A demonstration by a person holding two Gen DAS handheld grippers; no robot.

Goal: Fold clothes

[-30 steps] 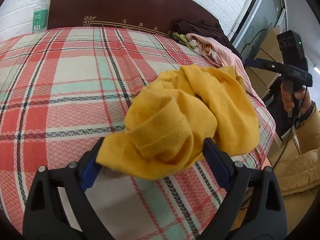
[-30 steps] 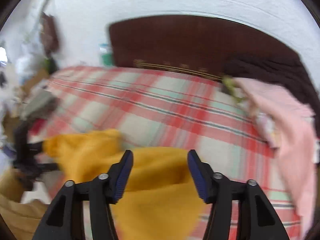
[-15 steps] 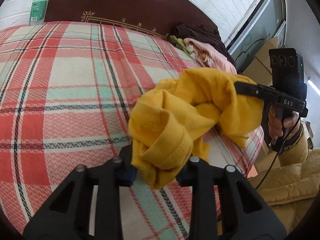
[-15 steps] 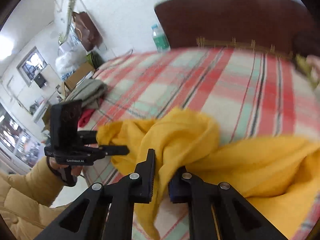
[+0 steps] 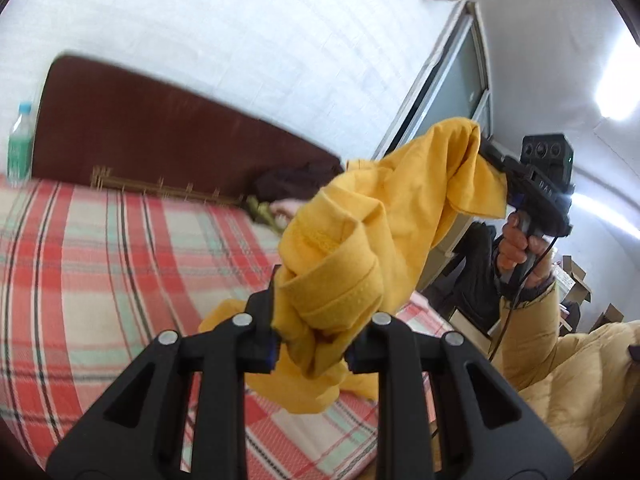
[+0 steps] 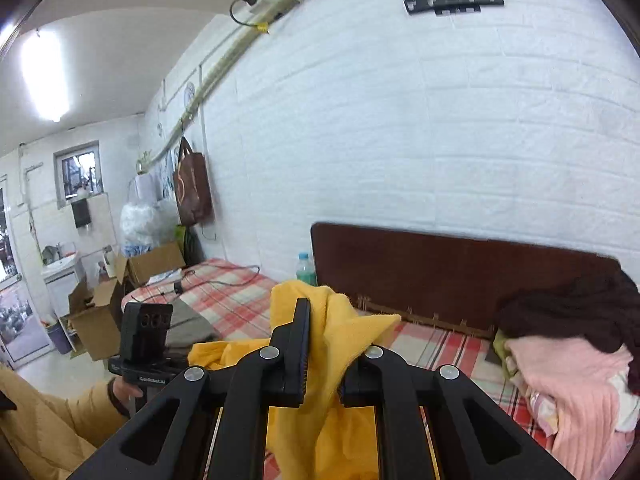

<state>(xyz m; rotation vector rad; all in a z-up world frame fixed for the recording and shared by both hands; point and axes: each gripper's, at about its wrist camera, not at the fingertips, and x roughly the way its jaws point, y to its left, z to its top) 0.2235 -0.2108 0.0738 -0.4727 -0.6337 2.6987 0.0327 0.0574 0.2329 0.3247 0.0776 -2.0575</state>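
Observation:
A yellow garment hangs in the air above the plaid bed, stretched between my two grippers. My left gripper is shut on a bunched hem of it, near the bed's front edge. My right gripper shows in the left wrist view, raised high at the right, shut on the garment's other end. In the right wrist view the right gripper pinches yellow cloth, and the left gripper shows low at the left. The garment's lower part still trails on the bed.
A pile of pink and dark brown clothes lies at the head of the bed by the dark headboard. A green bottle stands left of the headboard. Folded grey cloth and cardboard boxes are on the far side.
Both grippers have lifted the yellow garment up off the bed and pulled apart. Both views have tilted up toward the wall. The right gripper has risen higher than the left.

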